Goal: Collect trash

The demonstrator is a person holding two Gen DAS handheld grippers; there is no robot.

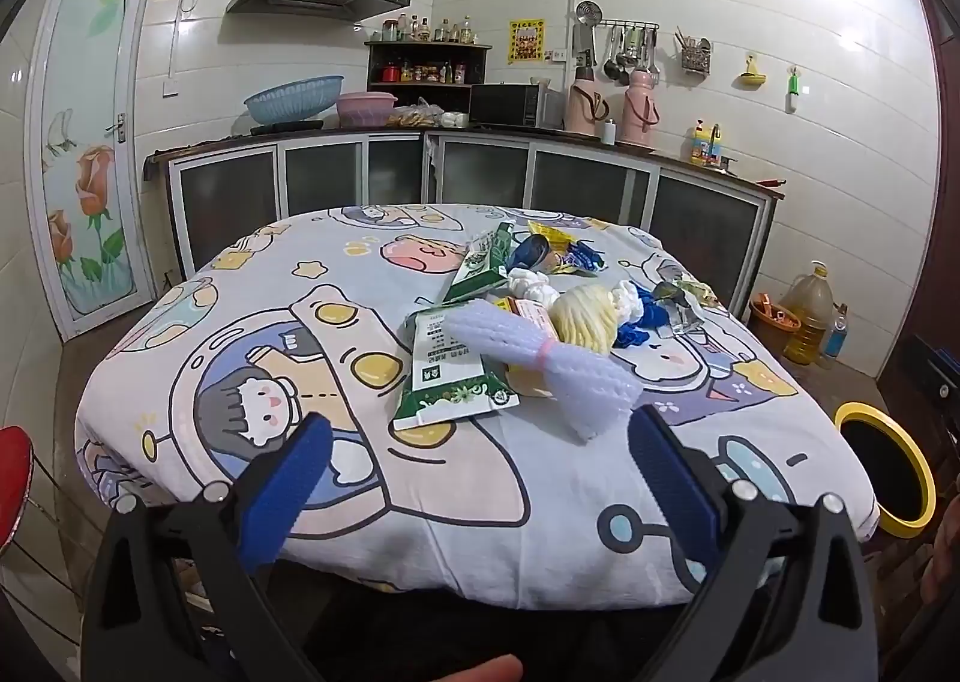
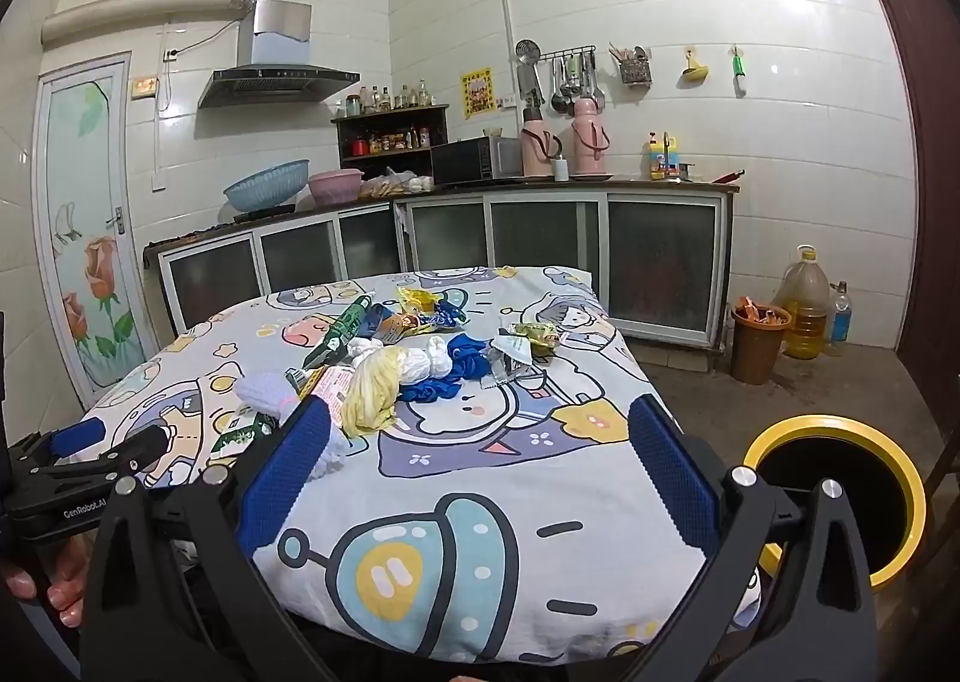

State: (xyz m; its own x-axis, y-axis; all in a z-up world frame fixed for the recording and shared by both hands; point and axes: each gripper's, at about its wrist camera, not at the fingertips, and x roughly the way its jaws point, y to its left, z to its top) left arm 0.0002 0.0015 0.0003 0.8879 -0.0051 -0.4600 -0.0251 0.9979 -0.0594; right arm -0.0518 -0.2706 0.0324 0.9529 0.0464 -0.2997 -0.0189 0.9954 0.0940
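Both tongs gape wide, trash pile lying just beyond.

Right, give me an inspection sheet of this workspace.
Surface: table under a cartoon-print cloth.
Job's things: trash pile mid-table: green wrappers, foam net, yellow net, blue scraps; yellow-rimmed bin on the floor at right.
Clutter: nothing seen apart from the trash.
Grippers: left gripper and right gripper open, both empty.
Cables: wire to a wall socket.
Surroundings: kitchen counter, brown basket, oil jug.
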